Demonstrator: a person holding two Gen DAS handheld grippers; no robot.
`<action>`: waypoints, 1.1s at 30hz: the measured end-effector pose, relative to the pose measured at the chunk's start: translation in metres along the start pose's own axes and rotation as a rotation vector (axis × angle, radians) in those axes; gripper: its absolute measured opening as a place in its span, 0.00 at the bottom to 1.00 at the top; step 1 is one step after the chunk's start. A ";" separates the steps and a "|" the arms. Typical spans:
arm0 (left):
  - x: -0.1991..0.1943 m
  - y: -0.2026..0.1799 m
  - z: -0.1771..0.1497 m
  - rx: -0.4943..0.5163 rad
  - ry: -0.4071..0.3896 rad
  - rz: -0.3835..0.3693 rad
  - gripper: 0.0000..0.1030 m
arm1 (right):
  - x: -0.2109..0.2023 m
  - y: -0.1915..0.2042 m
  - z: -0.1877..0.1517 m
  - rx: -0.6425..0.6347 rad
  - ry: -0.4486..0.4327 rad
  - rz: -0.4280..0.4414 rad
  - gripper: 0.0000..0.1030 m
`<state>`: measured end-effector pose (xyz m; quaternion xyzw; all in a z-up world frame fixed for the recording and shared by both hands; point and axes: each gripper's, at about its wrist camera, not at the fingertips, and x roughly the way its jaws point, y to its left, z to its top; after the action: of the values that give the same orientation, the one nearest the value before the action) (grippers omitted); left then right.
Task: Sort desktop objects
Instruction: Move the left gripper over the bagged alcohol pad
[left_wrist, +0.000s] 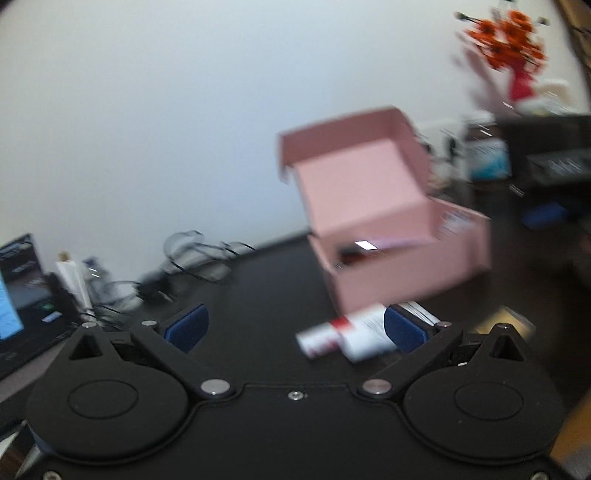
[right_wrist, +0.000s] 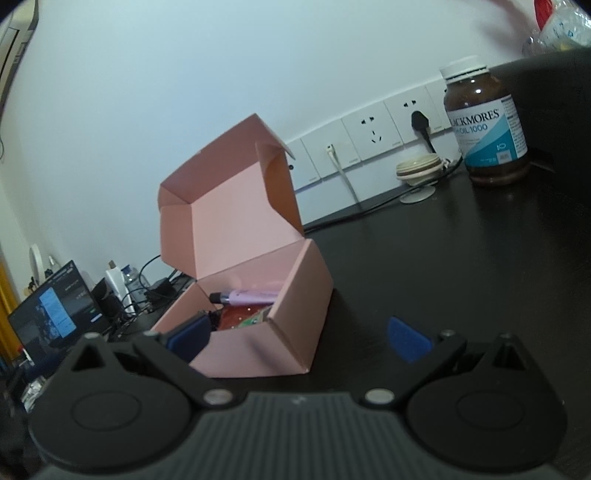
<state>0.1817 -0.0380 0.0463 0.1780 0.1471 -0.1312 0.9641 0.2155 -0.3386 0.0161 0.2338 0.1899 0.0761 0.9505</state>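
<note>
pink box lid-up between open grippers

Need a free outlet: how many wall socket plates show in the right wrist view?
4 at least, in a row behind the pink box: far-left plate, cable plate, free, plugged. More may be hidden.

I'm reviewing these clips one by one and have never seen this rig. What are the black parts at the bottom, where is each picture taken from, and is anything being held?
Each picture comes from a fisheye camera mounted on a hand-held gripper, looking along its two blue-padded fingers. The left gripper and right gripper both have their jaws spread wide, holding nothing. On the dark desk stands an open pink box with a pink tube inside. A white-and-red tube lies before the left gripper, blurred. A brown supplement bottle stands to the right.
</note>
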 end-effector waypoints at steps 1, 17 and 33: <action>-0.004 -0.003 -0.003 0.020 0.007 -0.024 1.00 | -0.001 0.000 0.000 -0.001 -0.007 0.000 0.99; -0.012 -0.045 -0.024 0.143 0.022 -0.283 1.00 | -0.003 -0.002 0.000 0.016 -0.017 0.004 0.99; 0.012 -0.032 -0.016 0.011 0.104 -0.345 0.82 | 0.000 -0.009 0.000 0.060 -0.005 0.019 0.99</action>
<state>0.1794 -0.0634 0.0181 0.1620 0.2245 -0.2860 0.9174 0.2158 -0.3463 0.0122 0.2641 0.1875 0.0786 0.9428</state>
